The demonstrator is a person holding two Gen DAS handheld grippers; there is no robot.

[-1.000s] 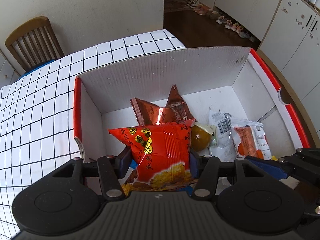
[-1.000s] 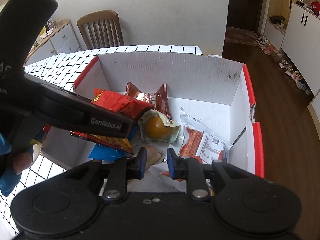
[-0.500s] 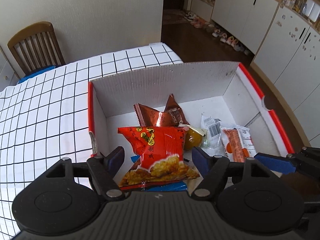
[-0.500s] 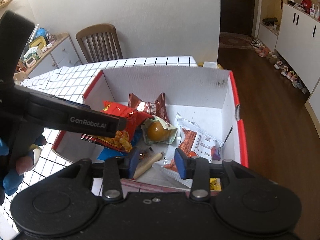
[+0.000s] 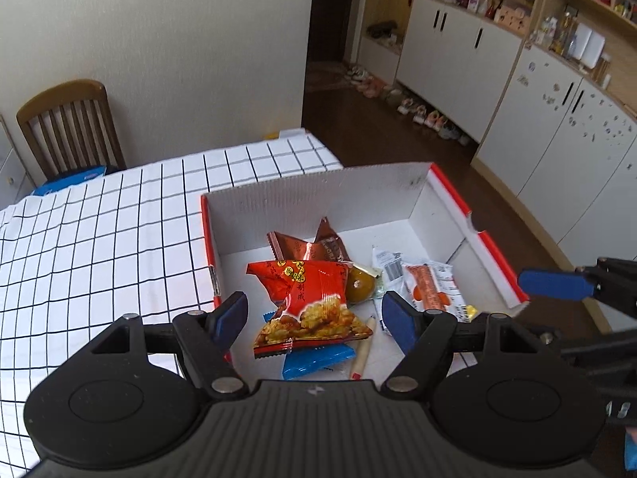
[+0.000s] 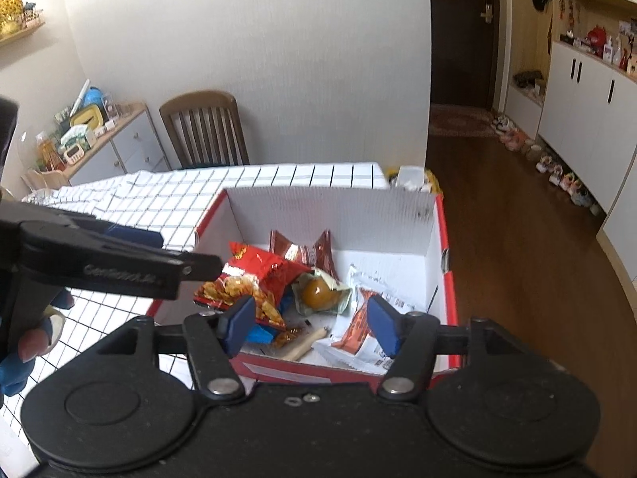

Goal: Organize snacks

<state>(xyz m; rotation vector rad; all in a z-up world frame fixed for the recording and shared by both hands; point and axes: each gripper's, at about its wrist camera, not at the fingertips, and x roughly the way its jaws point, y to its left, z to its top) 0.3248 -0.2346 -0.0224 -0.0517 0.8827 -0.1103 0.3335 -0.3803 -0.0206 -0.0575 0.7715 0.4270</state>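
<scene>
Black L tongs (image 5: 314,316) agape above box (image 5: 318,187)

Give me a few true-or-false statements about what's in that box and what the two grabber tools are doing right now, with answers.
1. The red snack bag lies inside the box. True.
2. The left gripper is clamped on the red bag. False: its jaws are spread, holding nothing.
3. The right gripper is open. True.
4. The box stands on the wooden floor. False: it sits on the checked tablecloth.
5. A blue packet lies partly under the red bag. True.
</scene>
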